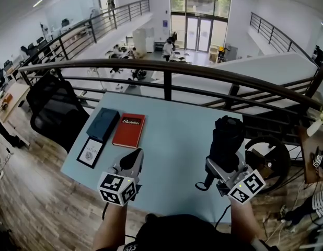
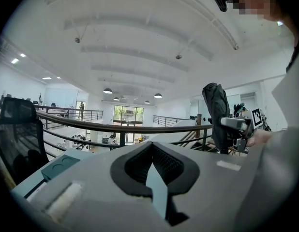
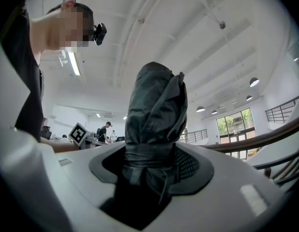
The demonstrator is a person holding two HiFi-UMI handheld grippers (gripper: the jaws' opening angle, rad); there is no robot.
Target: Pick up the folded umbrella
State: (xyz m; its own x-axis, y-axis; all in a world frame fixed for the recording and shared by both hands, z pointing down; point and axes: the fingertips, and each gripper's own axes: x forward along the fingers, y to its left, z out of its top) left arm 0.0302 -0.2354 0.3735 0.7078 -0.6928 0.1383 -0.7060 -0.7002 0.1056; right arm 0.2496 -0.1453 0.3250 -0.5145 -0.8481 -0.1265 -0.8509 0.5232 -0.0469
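Gripping the folded umbrella [image 1: 227, 137] upright in the clamped right gripper [image 1: 222, 161], over the right side of the pale blue table [image 1: 177, 140]. Keeping the left gripper [image 1: 131, 161] near the front edge, jaws pinched together on nothing. Leaving bare tabletop between the 2. Farther left, lining up 1 card [image 1: 91, 152], 1 dark blue box [image 1: 103, 123], 1 red book [image 1: 129, 130]. Bounded beyond by a dark railing [image 1: 166, 69], a black chair [image 1: 54, 111] at left, open hall below.

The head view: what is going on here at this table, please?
A person holds a gripper in each hand. The right gripper is closed on the folded black umbrella, held upright above the light blue table. The left gripper is shut and empty, low over the table near a red notebook.
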